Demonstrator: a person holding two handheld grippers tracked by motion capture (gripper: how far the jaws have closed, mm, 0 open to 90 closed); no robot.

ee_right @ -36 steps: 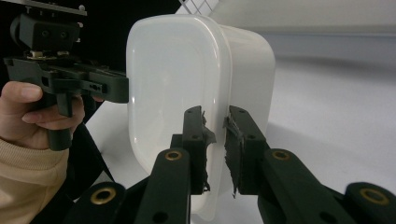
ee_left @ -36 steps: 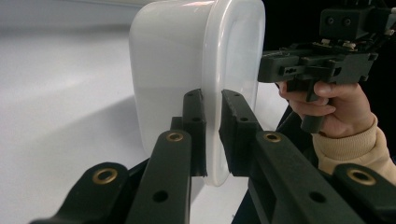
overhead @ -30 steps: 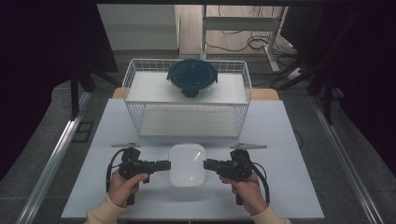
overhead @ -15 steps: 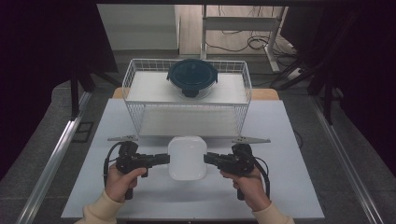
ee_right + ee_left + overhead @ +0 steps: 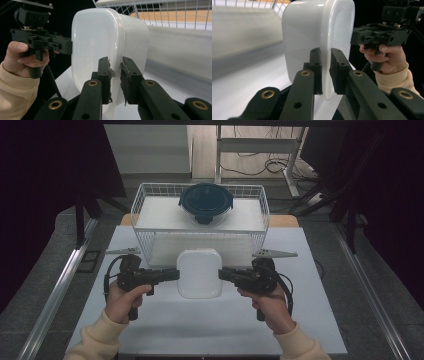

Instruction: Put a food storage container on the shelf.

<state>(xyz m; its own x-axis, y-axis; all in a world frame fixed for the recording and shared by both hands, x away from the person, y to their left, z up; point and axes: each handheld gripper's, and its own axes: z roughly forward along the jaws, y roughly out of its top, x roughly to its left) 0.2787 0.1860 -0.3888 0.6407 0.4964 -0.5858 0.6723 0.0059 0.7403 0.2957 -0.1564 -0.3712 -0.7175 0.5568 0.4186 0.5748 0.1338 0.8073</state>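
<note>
High view first, and we read it from the left: our left gripper (image 5: 172, 274), matte black with a trailing cable and a flat grey three-cornered plate, is clamped on the left rim of the white container (image 5: 199, 272); the container is a smooth, glossy plastic box, square with rounded corners, held level between both tools, above the pale table (image 5: 310, 320) and just in front of the wire basket (image 5: 145, 242); our right gripper (image 5: 223, 274) grips the opposite rim in the same way. Behind, the basket is a white grid of thin wire, and inside it sits a round, dark teal lidded bowl (image 5: 206, 203) with clip tabs. In the left gripper view we see the two black jaws pinching the container's thin projecting lip, pads pressed on either side; in the right gripper view the jaws, their rubber pads frayed at the edges, squeeze the lip too, and the milky wall curves away behind them.
</note>
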